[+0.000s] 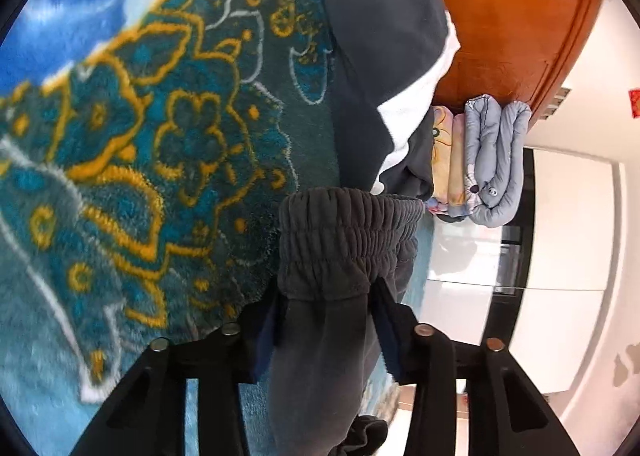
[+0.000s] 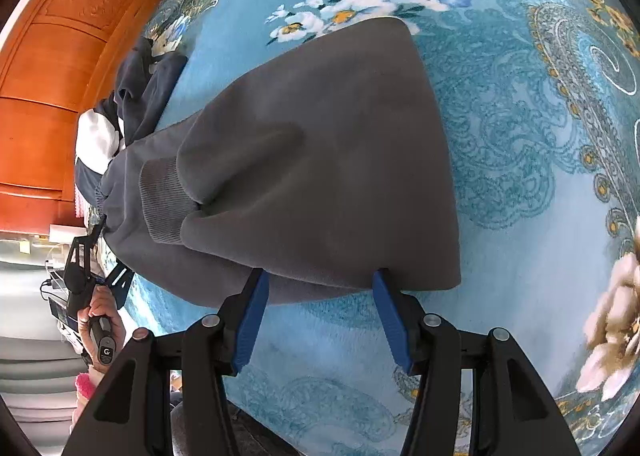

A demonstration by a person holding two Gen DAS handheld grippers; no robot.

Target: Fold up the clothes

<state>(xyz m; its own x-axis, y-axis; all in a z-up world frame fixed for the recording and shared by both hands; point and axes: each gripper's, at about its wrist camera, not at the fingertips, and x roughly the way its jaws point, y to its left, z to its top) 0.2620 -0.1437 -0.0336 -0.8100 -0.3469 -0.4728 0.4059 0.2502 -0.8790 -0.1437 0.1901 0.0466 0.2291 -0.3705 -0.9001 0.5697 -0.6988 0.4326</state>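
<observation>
Grey sweatpants lay folded across a blue floral blanket as both handheld grippers worked the garment. The right gripper sat at the near edge of the folded pants, its blue-padded fingers spread wide, the tips touching or just under the cloth edge, with nothing pinched between them. A ribbed cuff lay on top of the fold toward the left. In the left wrist view, the left gripper had the gathered elastic waistband bunched between its fingers, clamped on the fabric, with the rest of the cloth hanging down toward the camera. Beyond the waistband lay a dark navy garment with a white panel, heaped on the blanket beside an orange wooden cabinet. Folded pale-blue bedding was stacked against the cabinet. In the right wrist view, the person's left hand gripped the other tool's handle at the far left.
</observation>
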